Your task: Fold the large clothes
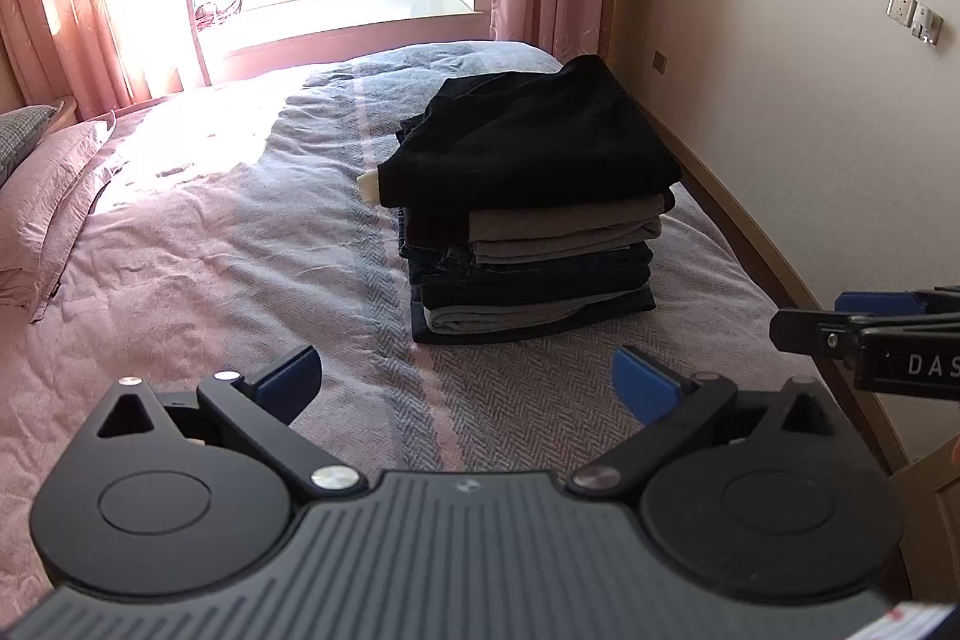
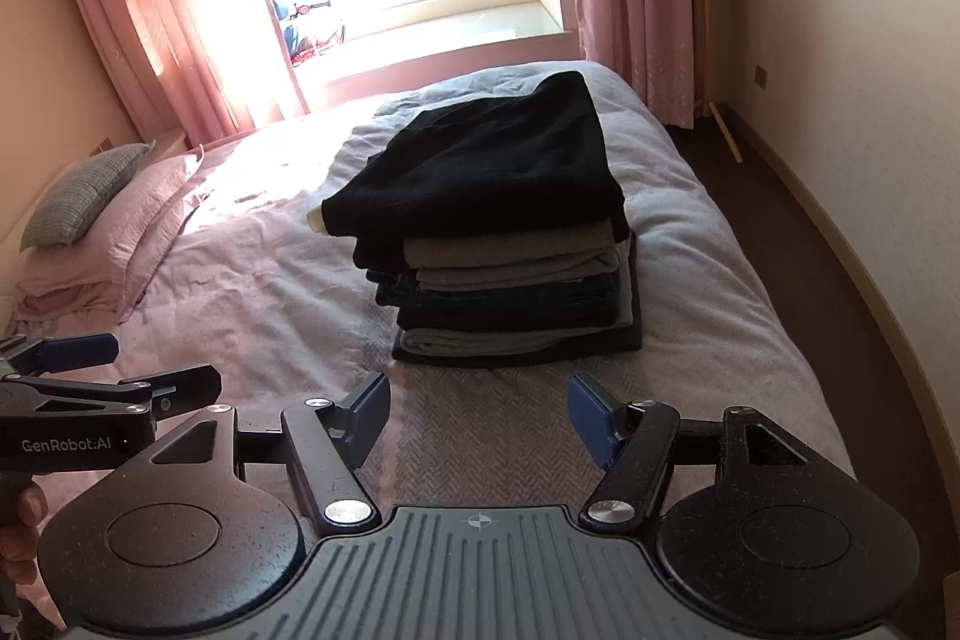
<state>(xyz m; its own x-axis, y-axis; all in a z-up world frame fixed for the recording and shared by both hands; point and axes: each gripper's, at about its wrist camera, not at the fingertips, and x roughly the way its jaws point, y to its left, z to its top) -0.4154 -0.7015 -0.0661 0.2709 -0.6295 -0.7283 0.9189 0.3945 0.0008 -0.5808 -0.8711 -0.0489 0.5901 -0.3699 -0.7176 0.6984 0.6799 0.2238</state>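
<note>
A stack of folded clothes [image 1: 534, 244] [image 2: 510, 274] sits on the bed, with a black garment [image 1: 528, 142] [image 2: 480, 172] lying on top of grey and dark blue pieces. My left gripper [image 1: 465, 382] hovers open just short of the stack's near edge, with nothing between its blue pads. My right gripper [image 2: 477, 415] is open too and equally empty, a little back from the stack. Each gripper shows in the other's view: the right gripper [image 1: 864, 322] at the right edge, the left gripper [image 2: 120, 364] at the left edge.
The bed [image 1: 210, 250] [image 2: 270, 292] has a pink and grey cover, with pillows [image 1: 42, 196] [image 2: 102, 220] at the left. Pink curtains and a bright window stand behind it. A wall [image 1: 810, 70] runs close along the bed's right side. A hand [image 2: 24, 514] grips the left tool.
</note>
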